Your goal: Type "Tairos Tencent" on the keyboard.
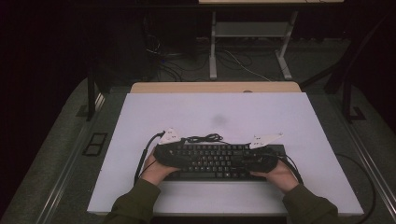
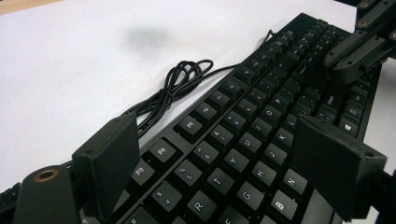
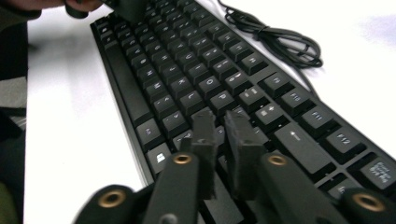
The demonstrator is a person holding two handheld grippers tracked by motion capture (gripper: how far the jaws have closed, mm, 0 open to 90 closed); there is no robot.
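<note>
Black full-size keyboard [image 1: 219, 161] lying flat on the white tabletop [image 1: 224, 116], long axis left to right across the near edge, bundled black cable [image 1: 205, 138] just behind. Left claw [image 2: 224, 163] spread wide over the left-hand letter keys, nothing gripped. Right claw [image 3: 226, 140] pinched nearly shut, empty, tips low over the keys near the right end. Each claw equally near its own end of the keyboard.

Both tongs hide the keyboard's [image 1: 215, 161] two ends.
</note>
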